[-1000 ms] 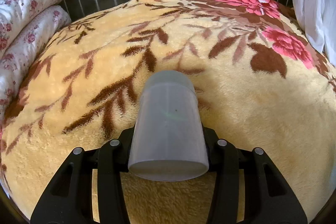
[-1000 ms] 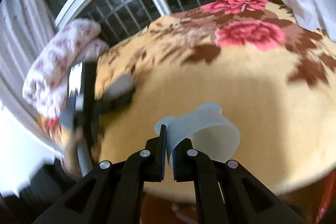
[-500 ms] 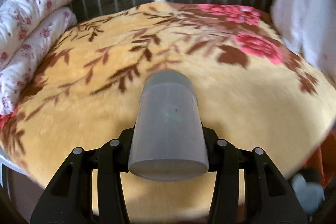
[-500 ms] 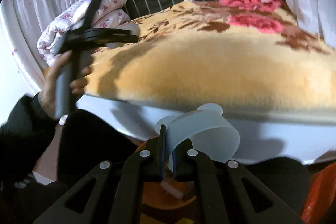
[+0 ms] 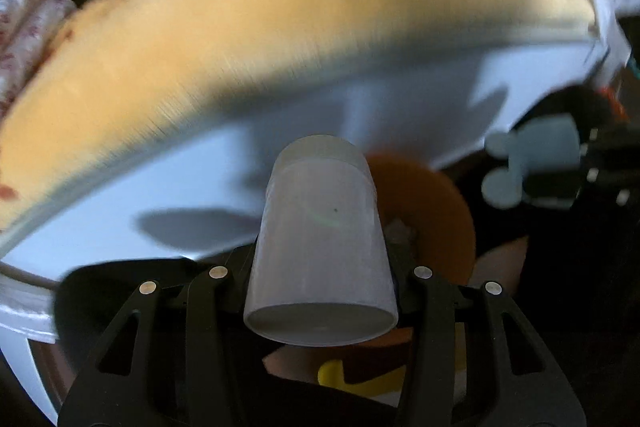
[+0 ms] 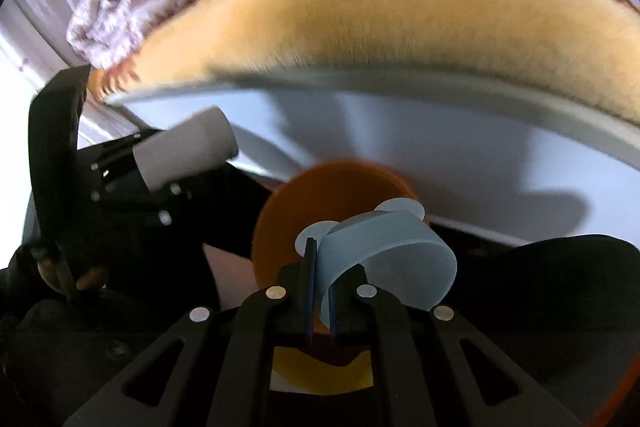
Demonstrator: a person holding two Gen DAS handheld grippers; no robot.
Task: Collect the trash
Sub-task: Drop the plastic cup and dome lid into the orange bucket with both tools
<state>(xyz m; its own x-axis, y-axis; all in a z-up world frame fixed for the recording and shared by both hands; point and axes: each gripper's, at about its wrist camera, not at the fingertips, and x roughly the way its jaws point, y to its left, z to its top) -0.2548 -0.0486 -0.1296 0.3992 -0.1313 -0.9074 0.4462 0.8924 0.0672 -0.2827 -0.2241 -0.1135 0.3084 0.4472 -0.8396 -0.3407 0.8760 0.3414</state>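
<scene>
**Bin dead ahead of both cups**

Bin (image 6: 316, 195), orange and round, is what my coming move turns on. In the right wrist view its mouth sits at twelve o'clock just past my right gripper (image 6: 320, 291), on the floor below the edge of the bed (image 6: 400, 27). Those jaws are clenched on the thin wall of a pale blue cup with round ears (image 6: 392, 259), which lies on its side, its open end swung toward three o'clock. Cup and bin overlap in that view, so I judge the right hand the nearer of the two, close to over the opening.

In the left wrist view the same bin (image 5: 432, 203) shows at about one o'clock, partly hidden behind the frosted cup (image 5: 320, 243) that my left gripper (image 5: 320, 275) grasps across its body. That cup's long axis runs straight forward along the fingers, base toward the camera. I judge the left needs a small shift toward one o'clock before letting go.

The right gripper with its blue cup appears at three o'clock in the left view. The frames are motion-blurred, so how high either cup hangs above the rim I cannot tell.
</scene>
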